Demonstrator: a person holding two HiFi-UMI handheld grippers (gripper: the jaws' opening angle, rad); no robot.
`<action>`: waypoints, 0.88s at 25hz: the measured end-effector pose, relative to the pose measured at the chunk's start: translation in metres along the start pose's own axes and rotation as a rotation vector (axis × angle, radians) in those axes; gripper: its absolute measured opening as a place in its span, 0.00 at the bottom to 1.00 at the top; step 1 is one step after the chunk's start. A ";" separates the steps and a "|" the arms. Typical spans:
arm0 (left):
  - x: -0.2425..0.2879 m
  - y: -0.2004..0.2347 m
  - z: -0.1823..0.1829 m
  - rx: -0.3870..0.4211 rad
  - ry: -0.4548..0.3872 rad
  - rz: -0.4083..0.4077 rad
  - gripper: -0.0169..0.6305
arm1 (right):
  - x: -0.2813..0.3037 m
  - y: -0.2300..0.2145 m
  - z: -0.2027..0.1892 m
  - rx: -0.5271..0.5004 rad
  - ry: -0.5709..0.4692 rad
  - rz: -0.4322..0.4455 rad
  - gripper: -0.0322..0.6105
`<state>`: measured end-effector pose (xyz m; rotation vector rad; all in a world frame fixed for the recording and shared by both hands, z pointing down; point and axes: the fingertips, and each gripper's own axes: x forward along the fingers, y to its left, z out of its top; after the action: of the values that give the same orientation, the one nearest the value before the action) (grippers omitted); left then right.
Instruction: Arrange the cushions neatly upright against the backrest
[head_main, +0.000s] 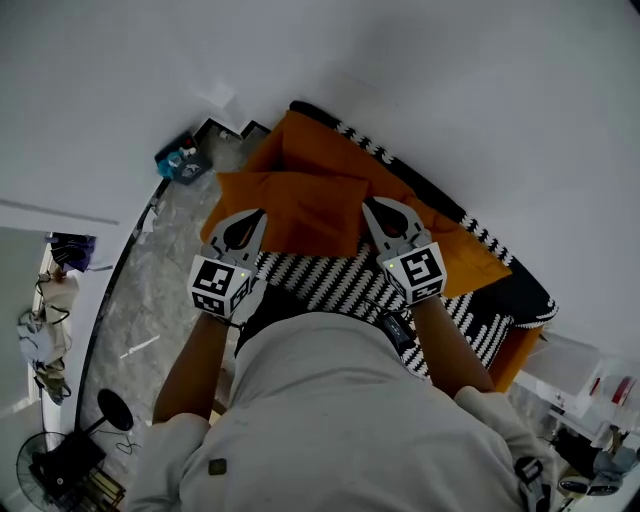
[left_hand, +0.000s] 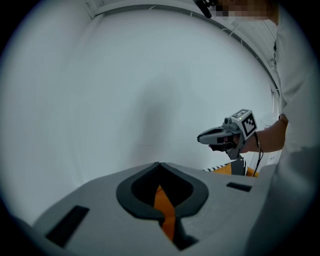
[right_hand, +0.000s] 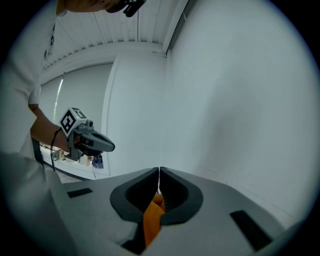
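Over the striped sofa, left tool and right tool pinch orange cushion.

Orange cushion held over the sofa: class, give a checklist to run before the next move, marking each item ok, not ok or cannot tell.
1. Is the left gripper shut on the orange cushion: ok.
2. Is the right gripper shut on it too: ok.
3. Cushion resting against the backrest: cannot tell.
4. Cushion upright: cannot tell.
5. Bare striped seat showing below it: ok.
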<state>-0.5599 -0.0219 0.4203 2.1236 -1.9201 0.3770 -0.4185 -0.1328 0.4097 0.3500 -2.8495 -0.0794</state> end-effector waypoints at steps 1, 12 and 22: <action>0.005 0.004 -0.002 -0.002 0.008 -0.004 0.04 | 0.005 -0.003 -0.003 0.000 0.007 0.000 0.10; 0.064 0.065 -0.035 -0.023 0.110 -0.072 0.04 | 0.071 -0.025 -0.042 0.030 0.140 0.029 0.10; 0.121 0.125 -0.078 0.015 0.243 -0.171 0.06 | 0.145 -0.038 -0.090 0.028 0.276 0.057 0.11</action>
<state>-0.6739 -0.1191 0.5381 2.1207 -1.5955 0.5851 -0.5206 -0.2072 0.5306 0.2620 -2.5873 0.0184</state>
